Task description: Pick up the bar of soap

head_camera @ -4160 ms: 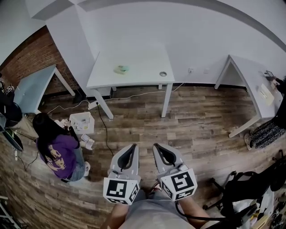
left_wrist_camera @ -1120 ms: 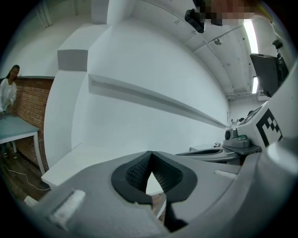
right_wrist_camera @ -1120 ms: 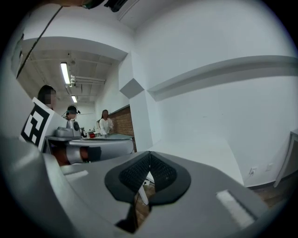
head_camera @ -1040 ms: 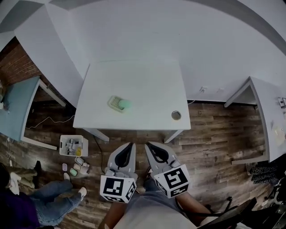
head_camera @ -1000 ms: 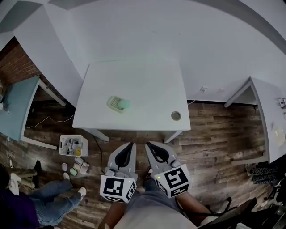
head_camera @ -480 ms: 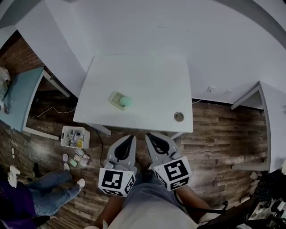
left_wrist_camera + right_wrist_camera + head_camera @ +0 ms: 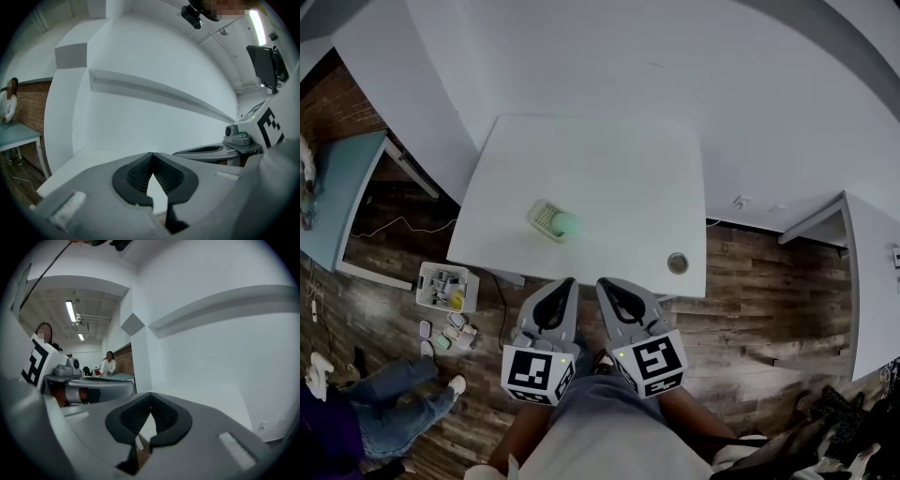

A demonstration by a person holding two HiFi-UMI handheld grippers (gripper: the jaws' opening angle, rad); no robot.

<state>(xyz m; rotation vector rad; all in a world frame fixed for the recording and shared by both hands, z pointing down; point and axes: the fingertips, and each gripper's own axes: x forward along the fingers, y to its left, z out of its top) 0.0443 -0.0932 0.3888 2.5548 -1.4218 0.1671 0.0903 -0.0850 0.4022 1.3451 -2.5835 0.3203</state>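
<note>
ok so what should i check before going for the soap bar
1. bar of soap in sight on the white table: ok
2. way to it free, with only a round grommet off to the right: ok
3. left tool empty: ok; jaws open: not ok, shut
4. right tool empty: ok; jaws open: not ok, shut
5. tools at the soap: not ok, both show at the table's near edge, short of it
6. soap free of the ridged dish beside it: cannot tell
</note>
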